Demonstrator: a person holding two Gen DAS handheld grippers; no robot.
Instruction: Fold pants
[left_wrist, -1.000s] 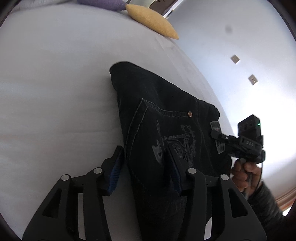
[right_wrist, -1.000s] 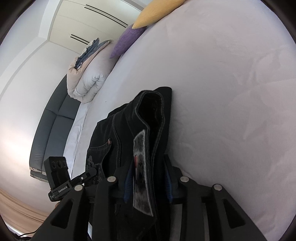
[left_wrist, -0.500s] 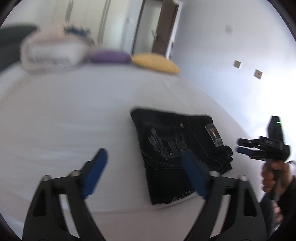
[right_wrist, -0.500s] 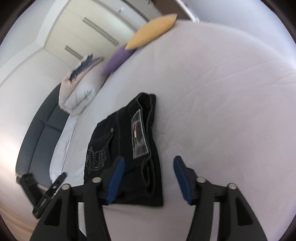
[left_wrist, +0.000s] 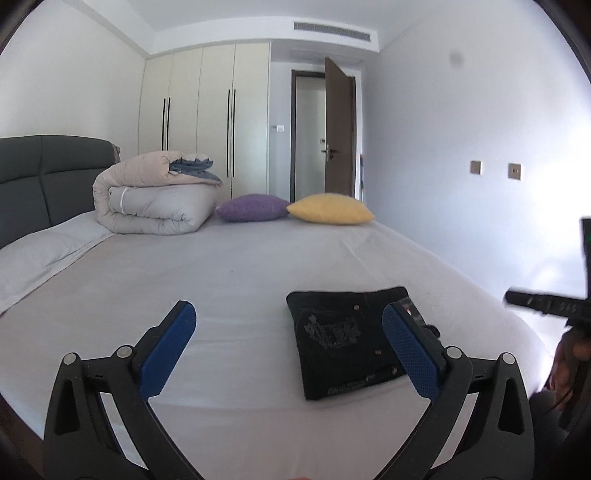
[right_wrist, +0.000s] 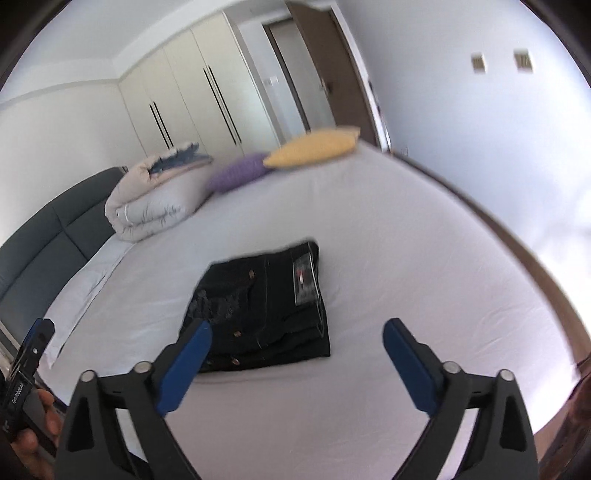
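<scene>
The black pants (left_wrist: 343, 339) lie folded into a small rectangle on the white bed (left_wrist: 229, 280), pocket embroidery and waist label up. They also show in the right wrist view (right_wrist: 266, 306). My left gripper (left_wrist: 288, 332) is open and empty, pulled back above the bed with the pants behind its right finger. My right gripper (right_wrist: 297, 350) is open and empty, held back just short of the pants' near edge. The other gripper shows at the right edge of the left wrist view (left_wrist: 546, 302).
A rolled duvet (left_wrist: 155, 199), a purple pillow (left_wrist: 251, 207) and a yellow pillow (left_wrist: 328, 209) lie at the far side of the bed. A grey headboard (left_wrist: 44, 177) is on the left. Wardrobes (left_wrist: 207, 118) and an open door (left_wrist: 340, 129) stand behind.
Both grippers have opened, let go of the pants and pulled back and up from the bed. The pants now lie flat and folded.
</scene>
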